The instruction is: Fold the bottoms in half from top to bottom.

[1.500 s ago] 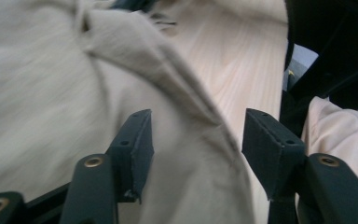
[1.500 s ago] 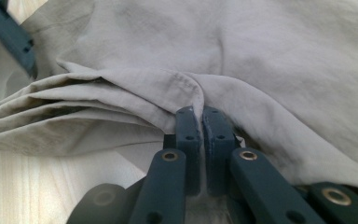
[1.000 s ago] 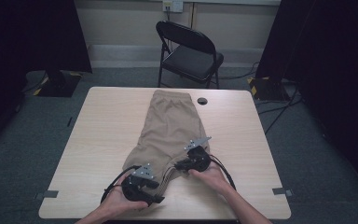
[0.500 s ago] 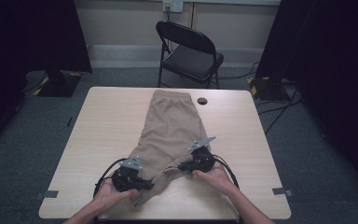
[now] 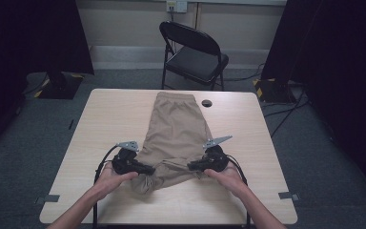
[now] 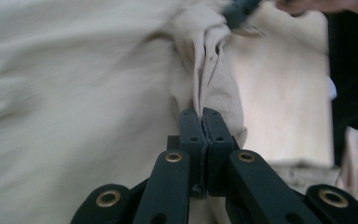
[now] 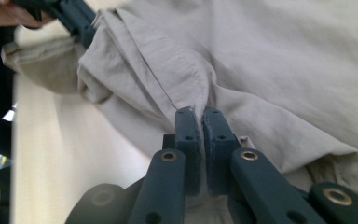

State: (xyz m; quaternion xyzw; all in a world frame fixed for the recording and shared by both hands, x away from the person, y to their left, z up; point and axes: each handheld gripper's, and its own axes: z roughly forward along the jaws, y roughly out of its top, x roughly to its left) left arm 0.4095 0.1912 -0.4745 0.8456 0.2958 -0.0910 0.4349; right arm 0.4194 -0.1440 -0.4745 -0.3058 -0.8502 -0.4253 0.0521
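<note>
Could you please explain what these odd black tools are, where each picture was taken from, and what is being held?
A person sits at a wooden table with a hand-held two-jaw gripper in each hand. The high view looks down from above the person's side. The other two pictures come from cameras riding on the grippers, looking along their black jaws. A pair of beige trousers lies lengthwise on the table, waistband far away, beside a small black round thing. The left gripper and right gripper are each shut on bunched fabric at the near end. A black folding chair stands beyond the table.
</note>
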